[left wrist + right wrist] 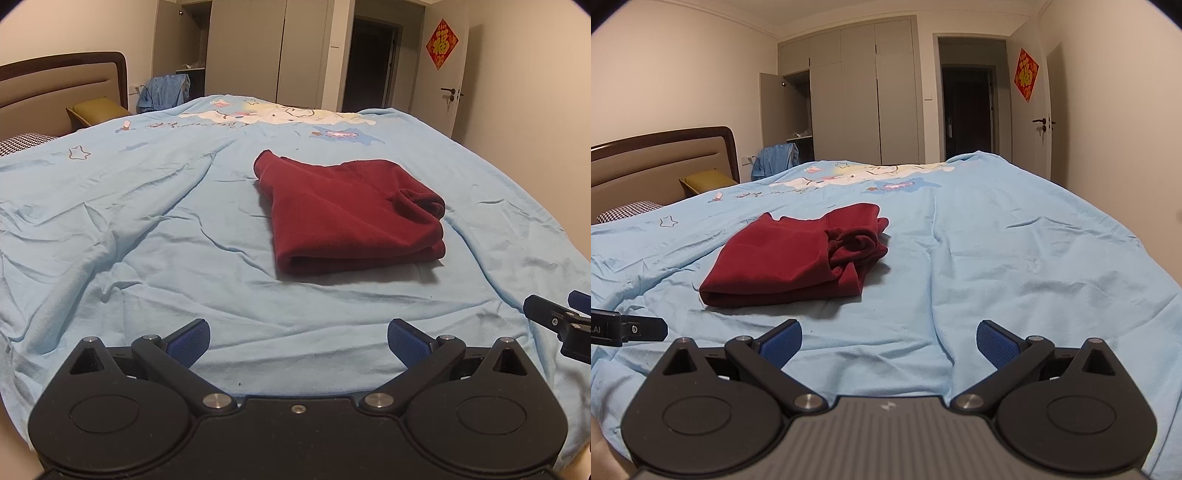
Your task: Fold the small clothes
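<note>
Two views, left wrist first. Left gripper [298, 341] has jaws spread wide, nothing between them, hovering over the near edge of the bed [110, 206]. Folded maroon garment [351, 221] lies on the light blue duvet ahead and slightly right, well apart from the fingertips, fold edge facing the camera, a bunched sleeve or cuff on its right side. Nothing sits between gripper and garment, only wrinkled duvet. Part of the right gripper [557, 317] pokes in at the right edge. Room behind: brown padded headboard [62, 92] at left, olive cushion [98, 110] beside it, checkered pillow [26, 142] at far left, blue cloth [166, 92] draped past the bed, grey wardrobe [258, 51] with one door open, dark doorway [369, 62], white door carrying a red diamond decoration [441, 43].

Right wrist view. Right gripper [888, 341] is also wide open and holding nothing, over the duvet's near edge. Garment [790, 258] lies ahead and to the left, apart from the fingers, with its bunched part on the right side. One finger of the left gripper [642, 329] enters from the left edge, near the garment's front corner but not touching it. Cartoon print [849, 177] covers the far end of the duvet. Open wardrobe section [799, 107] shows a shelf with something pale on it, too small to identify.
</note>
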Motion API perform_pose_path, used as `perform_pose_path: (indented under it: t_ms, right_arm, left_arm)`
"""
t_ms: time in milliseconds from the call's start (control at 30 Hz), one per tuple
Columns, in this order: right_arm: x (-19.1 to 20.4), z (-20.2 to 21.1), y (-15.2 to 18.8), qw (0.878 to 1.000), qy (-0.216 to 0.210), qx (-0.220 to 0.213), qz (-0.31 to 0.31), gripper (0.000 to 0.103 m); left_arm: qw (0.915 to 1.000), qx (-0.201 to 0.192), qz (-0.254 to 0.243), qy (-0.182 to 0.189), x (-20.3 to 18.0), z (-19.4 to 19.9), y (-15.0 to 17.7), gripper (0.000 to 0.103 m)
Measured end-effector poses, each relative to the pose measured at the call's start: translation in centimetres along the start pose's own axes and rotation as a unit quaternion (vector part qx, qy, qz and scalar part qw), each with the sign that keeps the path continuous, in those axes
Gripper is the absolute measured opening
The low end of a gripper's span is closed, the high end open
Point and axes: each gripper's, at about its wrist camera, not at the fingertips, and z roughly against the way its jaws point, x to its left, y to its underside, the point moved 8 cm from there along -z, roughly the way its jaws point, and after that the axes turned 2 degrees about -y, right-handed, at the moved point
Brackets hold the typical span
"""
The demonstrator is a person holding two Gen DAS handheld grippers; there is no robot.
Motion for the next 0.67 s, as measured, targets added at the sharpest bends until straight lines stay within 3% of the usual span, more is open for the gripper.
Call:
perform_pose_path:
  t_ms: [667]
  right_arm:
    - [-0.7, -1.9, 0.5, 1.0, 0.0, 0.02, -0.011, 0.103]
  left_arm:
    - [0.9999, 0.009, -0.006, -0.002, -0.7, -1.5, -0.6, 0.102]
